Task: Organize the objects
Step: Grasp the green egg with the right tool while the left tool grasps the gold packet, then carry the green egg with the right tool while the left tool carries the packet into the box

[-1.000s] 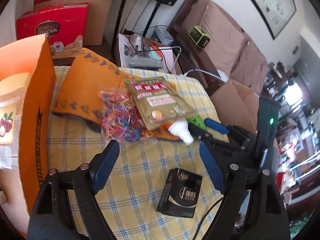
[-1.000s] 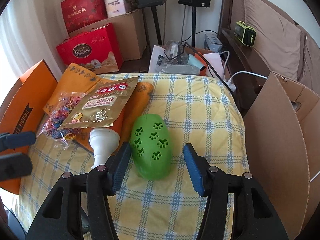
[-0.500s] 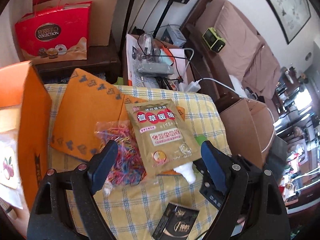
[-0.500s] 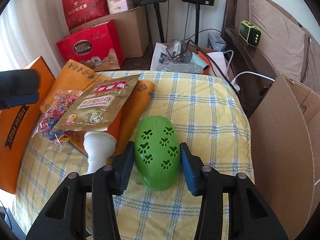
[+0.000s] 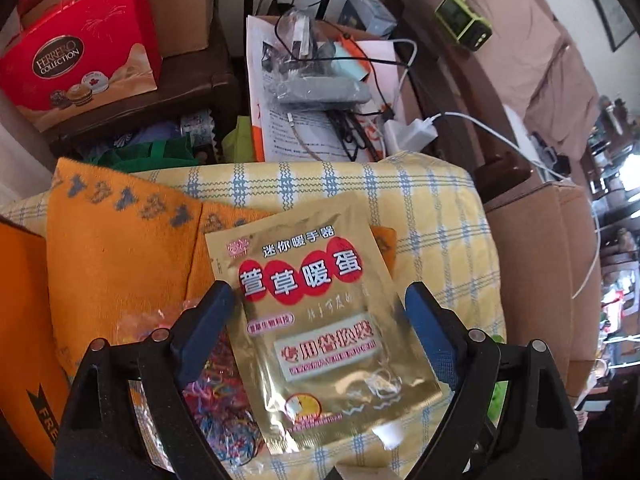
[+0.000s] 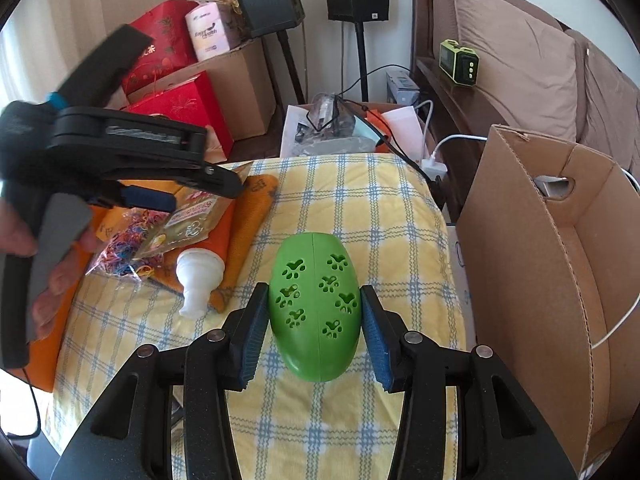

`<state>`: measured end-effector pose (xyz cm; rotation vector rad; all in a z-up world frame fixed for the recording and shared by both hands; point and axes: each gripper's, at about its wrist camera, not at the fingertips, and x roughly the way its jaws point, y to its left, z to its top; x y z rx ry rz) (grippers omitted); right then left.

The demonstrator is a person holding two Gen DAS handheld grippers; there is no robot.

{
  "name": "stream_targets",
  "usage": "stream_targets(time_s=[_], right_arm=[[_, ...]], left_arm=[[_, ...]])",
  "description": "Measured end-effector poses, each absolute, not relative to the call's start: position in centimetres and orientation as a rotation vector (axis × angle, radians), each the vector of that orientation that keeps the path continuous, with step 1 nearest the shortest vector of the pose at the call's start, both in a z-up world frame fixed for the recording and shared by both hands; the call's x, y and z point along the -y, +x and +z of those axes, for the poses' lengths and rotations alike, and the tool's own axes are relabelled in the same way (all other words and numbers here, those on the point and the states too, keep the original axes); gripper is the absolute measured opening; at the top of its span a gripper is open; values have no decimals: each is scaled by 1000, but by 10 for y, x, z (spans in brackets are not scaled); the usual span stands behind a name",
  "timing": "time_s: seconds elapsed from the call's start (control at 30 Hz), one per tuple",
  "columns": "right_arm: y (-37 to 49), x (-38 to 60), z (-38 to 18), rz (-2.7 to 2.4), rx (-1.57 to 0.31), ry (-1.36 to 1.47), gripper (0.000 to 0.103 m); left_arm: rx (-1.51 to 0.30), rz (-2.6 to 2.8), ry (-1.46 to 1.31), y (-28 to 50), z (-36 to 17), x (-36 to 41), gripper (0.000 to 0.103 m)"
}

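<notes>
A green egg-shaped case with paw-print holes lies on the yellow checked cloth. My right gripper is shut on it, one pad on each side. A gold foil packet with red Chinese print lies on an orange towel. My left gripper is open, its fingers either side of the packet and just above it. It also shows in the right wrist view. A bag of coloured rubber bands lies partly under the packet.
An open cardboard box stands at the right of the table. An orange box stands at the left. A white-capped orange tube lies by the towel. Red gift bags, cables and papers lie behind the table.
My left gripper has moved forward, away from the black box, to hang over the gold packet. My right gripper has moved onto the green case and closed on it.
</notes>
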<state>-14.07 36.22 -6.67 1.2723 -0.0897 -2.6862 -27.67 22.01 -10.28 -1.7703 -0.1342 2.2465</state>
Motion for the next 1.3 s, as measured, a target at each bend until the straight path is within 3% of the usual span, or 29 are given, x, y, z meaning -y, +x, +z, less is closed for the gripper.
stream_targets(time_s=[0.3, 0.5, 0.53, 0.73, 0.83, 0.93, 1.03, 1.3], right_arm=[[-136, -361, -67, -2676, 116, 1274, 46], [-134, -358, -66, -2676, 119, 1264, 46], [-134, -358, -66, -2676, 118, 1262, 46], [-131, -354, -61, -2677, 112, 1250, 46], [-130, -350, -57, -2678, 100, 1242, 46], [-128, -347, -52, -2684, 91, 1227, 46], [-127, -343, -46, -2685, 82, 1213, 46], [-123, -334, -38, -2679, 57, 1196, 46]], left_arm=[[-13, 2281, -1775, -276, -111, -235, 91], [6, 2298, -1698, -269, -103, -228, 64], [22, 2295, -1697, -269, -101, -224, 55], [176, 2232, -1686, -272, -94, -202, 46], [223, 2218, -1656, -267, -84, -196, 29], [211, 2216, -1609, -259, -72, -197, 24], [173, 2187, -1626, -255, -74, -201, 4], [121, 2198, -1635, -245, -79, -198, 3]])
